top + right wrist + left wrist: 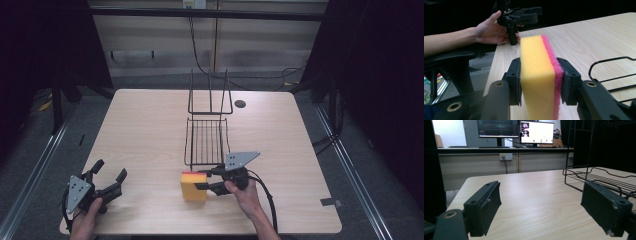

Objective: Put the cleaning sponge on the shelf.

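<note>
A yellow sponge [193,186] with a pink scouring face stands on edge on the table, just in front of the wire rack [206,141]. My right gripper [203,179] is shut on it. In the right gripper view both pads press the yellow sponge [536,75], one on the yellow side, one on the pink side. My left gripper [107,174] rests at the table's front left corner. Its jaws stand wide apart with nothing between them, as the left gripper view shows around the left gripper [540,206].
The black wire rack [599,178] has a flat grid tray and an upright frame at its far end. A round cable hole [240,104] sits at the table's back. Monitors [515,130] stand on a desk beyond the table. Dark curtains flank both sides.
</note>
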